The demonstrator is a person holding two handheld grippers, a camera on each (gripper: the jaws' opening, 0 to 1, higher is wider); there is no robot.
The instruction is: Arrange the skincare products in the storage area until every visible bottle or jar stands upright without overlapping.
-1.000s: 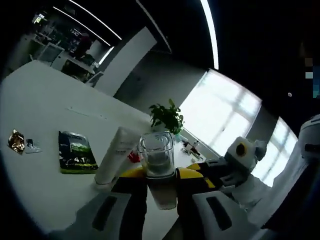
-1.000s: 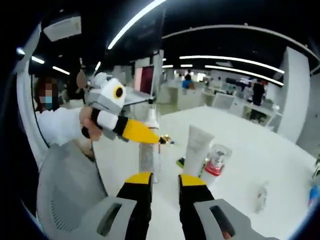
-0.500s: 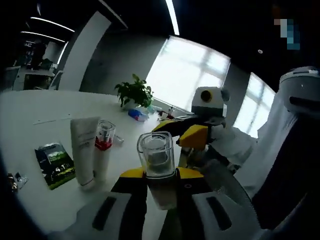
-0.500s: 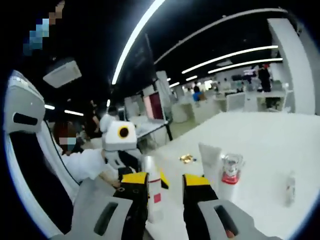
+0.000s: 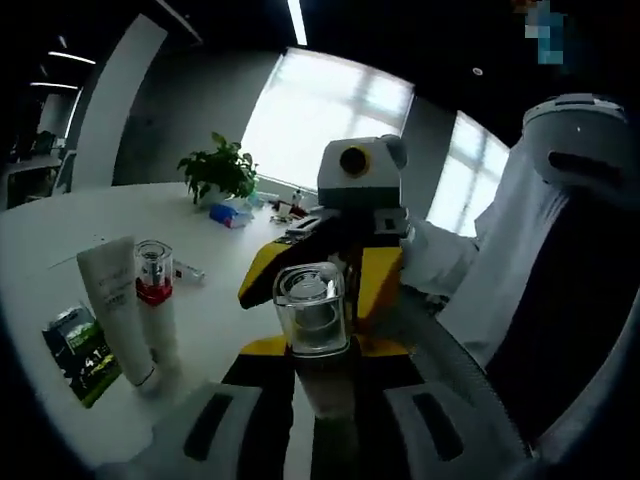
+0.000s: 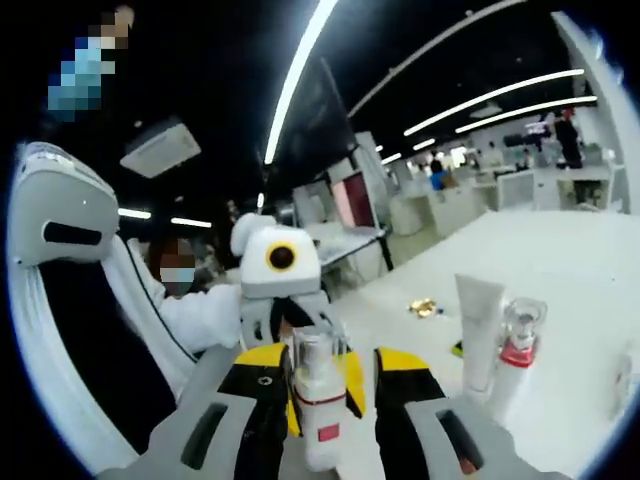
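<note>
Bottle in your left gripper: clear-capped bottle (image 5: pixel 311 320) sits clamped between the jaws of the left gripper (image 5: pixel 320 352), lifted off the white table (image 5: pixel 40 235).
Right gripper: right gripper (image 6: pixel 335 365) has its jaws parted around the same bottle, not visibly touching it.
Handover risk: if you let go with the left before the right closes, the bottle may drop.
Standing pair: white tube (image 5: pixel 118 308) and red-collared bottle (image 5: pixel 156 303) stand upright just beside each other; swinging past could topple them.
Green packet: green packet (image 5: pixel 72 338) lies flat beside the tube.
Writing: none readable.
</note>
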